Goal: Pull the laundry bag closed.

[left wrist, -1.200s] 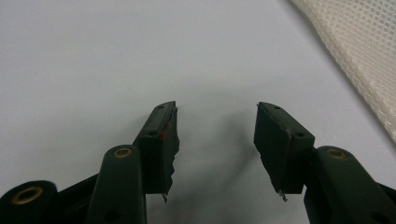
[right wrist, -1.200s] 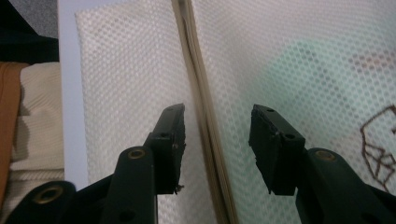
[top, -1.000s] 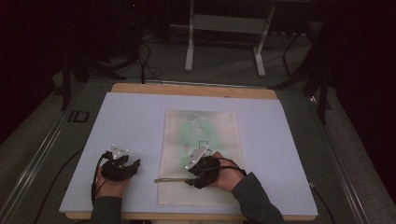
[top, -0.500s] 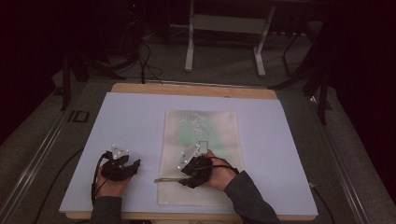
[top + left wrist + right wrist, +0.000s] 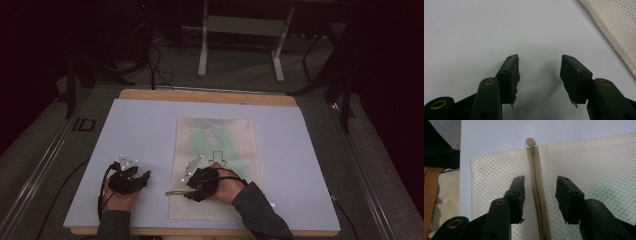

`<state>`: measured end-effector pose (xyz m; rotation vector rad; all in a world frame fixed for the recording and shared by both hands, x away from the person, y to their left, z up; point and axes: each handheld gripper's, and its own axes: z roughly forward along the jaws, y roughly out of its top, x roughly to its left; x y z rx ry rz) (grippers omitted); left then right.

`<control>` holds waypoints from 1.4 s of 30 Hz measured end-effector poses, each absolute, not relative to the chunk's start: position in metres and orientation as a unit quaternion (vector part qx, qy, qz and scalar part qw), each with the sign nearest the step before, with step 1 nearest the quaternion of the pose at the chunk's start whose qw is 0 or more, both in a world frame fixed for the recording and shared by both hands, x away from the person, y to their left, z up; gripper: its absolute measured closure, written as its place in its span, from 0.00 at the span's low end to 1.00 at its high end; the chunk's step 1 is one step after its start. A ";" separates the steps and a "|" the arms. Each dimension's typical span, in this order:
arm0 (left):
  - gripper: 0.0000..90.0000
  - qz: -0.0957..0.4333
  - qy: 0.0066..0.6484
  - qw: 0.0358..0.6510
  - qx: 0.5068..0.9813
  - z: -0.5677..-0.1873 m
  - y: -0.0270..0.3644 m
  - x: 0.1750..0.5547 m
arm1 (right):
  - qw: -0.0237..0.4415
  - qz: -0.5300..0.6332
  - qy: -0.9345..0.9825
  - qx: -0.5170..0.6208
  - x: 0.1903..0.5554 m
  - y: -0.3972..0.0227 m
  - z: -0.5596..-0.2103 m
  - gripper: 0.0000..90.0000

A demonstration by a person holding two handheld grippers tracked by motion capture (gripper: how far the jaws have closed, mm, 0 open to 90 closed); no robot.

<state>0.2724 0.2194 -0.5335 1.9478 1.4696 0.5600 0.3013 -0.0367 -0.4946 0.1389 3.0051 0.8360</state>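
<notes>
Mesh bag (image 5: 215, 150) lies flat on white sheet (image 5: 140, 130) over desk (image 5: 200, 95), near front edge, right of centre. Bag cream, honeycomb netting, rectangular; green item shows faintly through mesh. Beige zipper (image 5: 537, 185) runs across near end, its end tab (image 5: 531, 140) poking just past bag edge. Right claw (image 5: 540, 197) spread, just been closing, jaws straddle zipper, pads not pressing. Left claw (image 5: 539, 75) spread, nothing between jaws, over bare sheet beside bag's edge.
</notes>
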 end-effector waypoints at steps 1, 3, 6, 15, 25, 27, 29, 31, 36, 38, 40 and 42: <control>0.54 0.212 0.557 0.313 0.739 -0.534 0.219 0.272 | 0.009 0.266 0.963 0.041 0.301 -0.034 -0.495 0.66; 0.54 0.212 0.557 0.314 0.739 -0.534 0.219 0.273 | 0.008 0.266 0.963 0.039 0.301 -0.031 -0.495 0.67; 0.54 0.212 0.557 0.314 0.739 -0.533 0.220 0.272 | 0.009 0.267 0.963 0.034 0.301 -0.027 -0.496 0.68; 0.54 0.212 0.557 0.315 0.739 -0.533 0.220 0.272 | 0.005 0.261 0.965 0.024 0.299 -0.015 -0.497 0.73; 0.54 0.212 0.555 0.315 0.741 -0.533 0.220 0.273 | 0.001 0.267 0.963 0.025 0.300 0.000 -0.499 0.79; 0.54 0.212 0.555 0.315 0.740 -0.533 0.219 0.273 | 0.002 0.266 0.964 0.021 0.300 0.004 -0.499 0.80; 0.54 0.212 0.554 0.315 0.741 -0.533 0.219 0.273 | 0.002 0.265 0.964 0.020 0.299 0.008 -0.499 0.80; 0.54 0.211 0.554 0.315 0.741 -0.533 0.219 0.273 | 0.002 0.263 0.965 0.018 0.298 0.013 -0.499 0.80; 0.54 0.211 0.554 0.315 0.741 -0.533 0.219 0.273 | 0.005 0.250 0.968 0.015 0.296 0.027 -0.503 0.80; 0.54 0.211 0.554 0.315 0.741 -0.533 0.219 0.273 | 0.008 0.247 0.969 0.015 0.296 0.031 -0.505 0.80; 0.54 0.211 0.554 0.316 0.741 -0.533 0.219 0.273 | 0.009 0.244 0.970 0.015 0.297 0.034 -0.506 0.80; 0.54 0.211 0.554 0.315 0.741 -0.533 0.219 0.273 | 0.011 0.238 0.971 0.016 0.299 0.037 -0.508 0.80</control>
